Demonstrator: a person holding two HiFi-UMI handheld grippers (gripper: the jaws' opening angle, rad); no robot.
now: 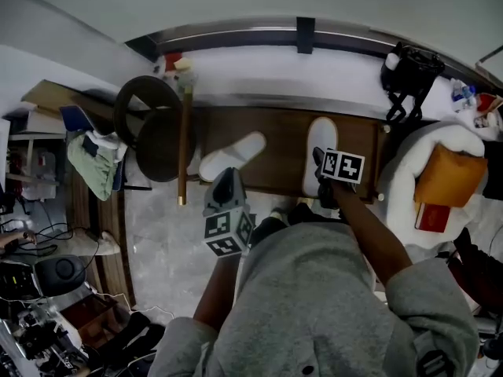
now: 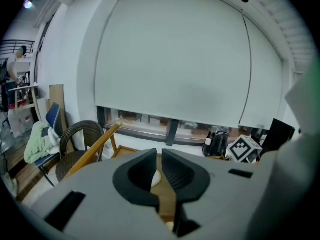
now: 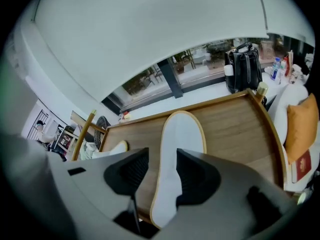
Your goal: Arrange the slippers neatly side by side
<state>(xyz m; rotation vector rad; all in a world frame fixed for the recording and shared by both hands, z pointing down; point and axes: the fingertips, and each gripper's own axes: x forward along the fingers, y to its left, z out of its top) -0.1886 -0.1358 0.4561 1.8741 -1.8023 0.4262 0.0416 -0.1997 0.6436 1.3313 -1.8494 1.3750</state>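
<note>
A long wooden desk [image 1: 279, 132] runs below a window. At its right end sits a white armchair [image 1: 405, 183] holding an orange cushion [image 1: 449, 177]. A dark wicker chair [image 1: 149, 128] and a leaning wooden pole [image 1: 184, 144] crowd its left end. A black bag [image 1: 409, 73] stands on the ledge behind. Two white slippers lie on the desk, well apart: the right slipper [image 1: 321, 141] straight, the left slipper [image 1: 233, 155] angled. The right tongs [image 3: 161, 161] are spread wide, straddling the right slipper's heel without pressing it. The left tongs [image 2: 159, 156] are closed and empty, near the left slipper.

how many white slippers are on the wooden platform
2. One white flat slipper lies straight on the right part of the brown wooden platform. The other white slipper lies slanted to its left. No more show, though the person's body may hide some.
</note>
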